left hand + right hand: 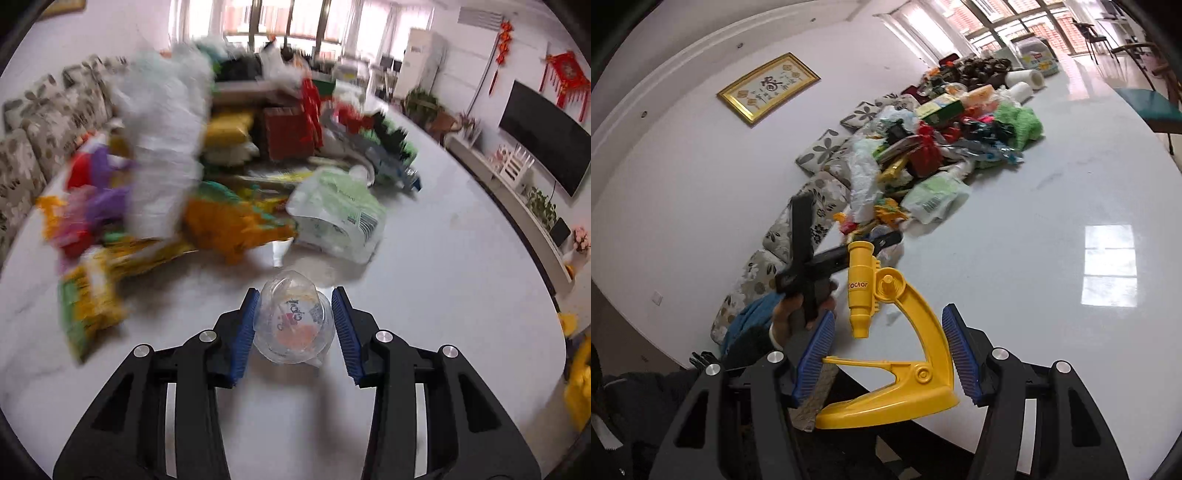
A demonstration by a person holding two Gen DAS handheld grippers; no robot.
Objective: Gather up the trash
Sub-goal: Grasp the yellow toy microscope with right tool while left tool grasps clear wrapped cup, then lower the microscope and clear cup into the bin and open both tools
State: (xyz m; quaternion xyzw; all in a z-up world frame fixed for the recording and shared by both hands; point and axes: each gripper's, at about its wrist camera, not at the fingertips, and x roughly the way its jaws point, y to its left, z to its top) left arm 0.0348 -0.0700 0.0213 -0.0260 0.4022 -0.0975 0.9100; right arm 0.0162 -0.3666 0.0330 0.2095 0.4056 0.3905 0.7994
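Note:
A clear plastic cup (pixel 293 321) with a red printed label lies on its side on the white table (pixel 443 314). My left gripper (pixel 295 291) is shut on it, one blue pad against each side. In the right wrist view a yellow toy microscope (pixel 886 291) hangs over the table's near edge. My right gripper (pixel 889 311) is shut on it: the curved arm touches the right pad and the stage tip touches the left pad. A hand (pixel 798 310) holds the left gripper (pixel 882 240), which points into the pile's near end.
A long pile of wrappers, plush toys and packets (pixel 923 155) runs down the table; a green-white plastic packet (pixel 336 214) lies just beyond the cup. A floral sofa (pixel 37 140) lines the left side, a TV (pixel 546 136) the right wall. A teal chair (pixel 1152 107) stands far right.

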